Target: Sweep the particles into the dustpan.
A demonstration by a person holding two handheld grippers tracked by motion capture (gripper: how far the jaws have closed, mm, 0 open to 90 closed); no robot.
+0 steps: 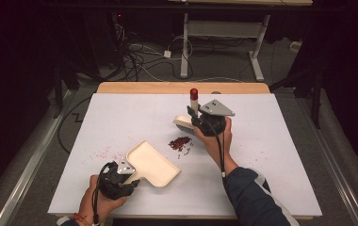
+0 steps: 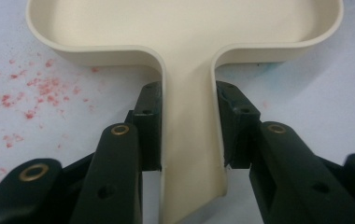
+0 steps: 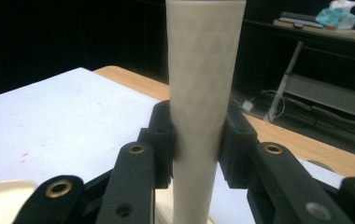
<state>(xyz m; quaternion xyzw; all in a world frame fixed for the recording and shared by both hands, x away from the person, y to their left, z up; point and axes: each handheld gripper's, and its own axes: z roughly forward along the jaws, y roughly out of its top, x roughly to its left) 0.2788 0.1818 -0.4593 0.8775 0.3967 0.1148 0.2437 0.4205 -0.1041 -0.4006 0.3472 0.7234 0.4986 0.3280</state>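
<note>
A cream dustpan (image 1: 154,163) lies flat on the white table, its mouth facing the far right. My left gripper (image 1: 132,181) is shut on the dustpan's handle (image 2: 189,140), one pad against each side. A small pile of dark red crumbs (image 1: 180,143) sits just beyond the pan. Behind the pile my right gripper (image 1: 195,120) is shut on a brush's upright pale handle (image 3: 203,70), which ends in a red cap (image 1: 194,93). The brush's cream head (image 1: 183,122) hangs just over the table, left of the gripper.
Faint red specks (image 1: 104,153) dust the table left of the pan, also seen as red specks (image 2: 40,88) in the left gripper view. A wooden strip (image 1: 182,87) runs along the table's far edge. Cables and a desk frame (image 1: 224,28) lie on the floor beyond.
</note>
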